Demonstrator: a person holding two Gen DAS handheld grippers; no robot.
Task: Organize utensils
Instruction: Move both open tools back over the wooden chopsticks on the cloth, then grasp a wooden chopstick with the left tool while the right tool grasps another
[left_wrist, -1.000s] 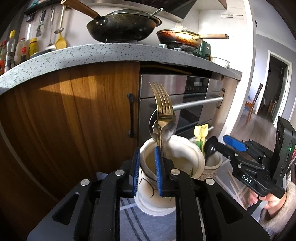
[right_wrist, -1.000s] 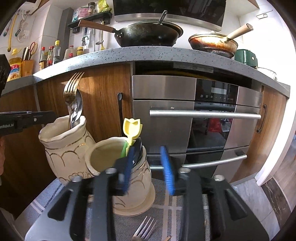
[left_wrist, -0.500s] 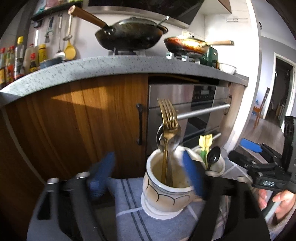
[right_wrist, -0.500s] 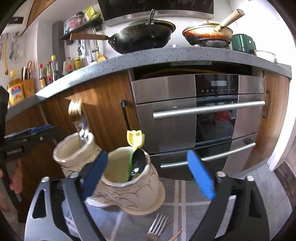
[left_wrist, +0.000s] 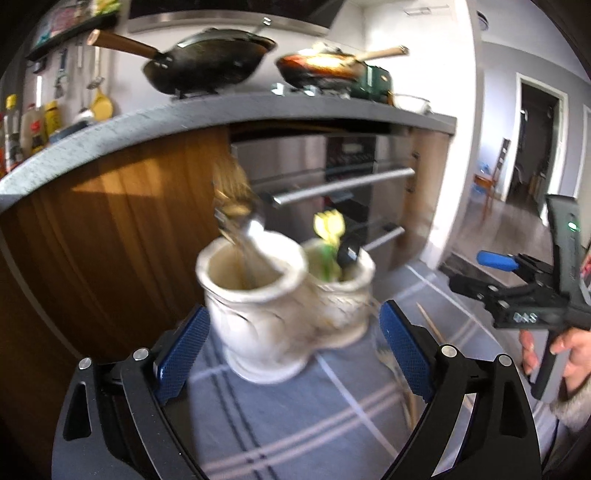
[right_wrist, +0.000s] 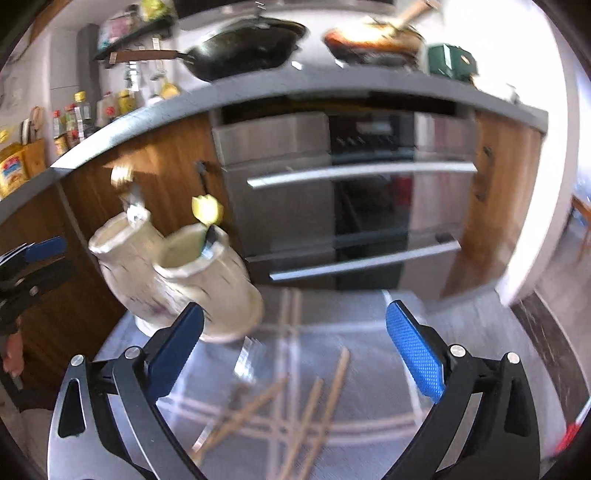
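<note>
Both tongs gape wide with nothing between their blue pads — the left tongs (left_wrist: 291, 354) just short of the near pot (left_wrist: 255, 306), the right tongs (right_wrist: 295, 354) over loose chopsticks (right_wrist: 280, 410) and a fork (right_wrist: 245, 356) on the striped cloth (right_wrist: 362, 373). In the near pot stand a gold fork (left_wrist: 231, 188) and a spoon (left_wrist: 253, 227); the far pot (left_wrist: 340, 295), touching it, holds a yellow-topped utensil (left_wrist: 328, 227). Farther back — the oven (right_wrist: 347, 199).

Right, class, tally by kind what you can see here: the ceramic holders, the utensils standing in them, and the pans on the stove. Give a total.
Ceramic holders: 2
Utensils standing in them: 4 (gold fork, silver spoon, yellow-topped utensil, black spoon)
Pans: 2
Total: 8
</note>
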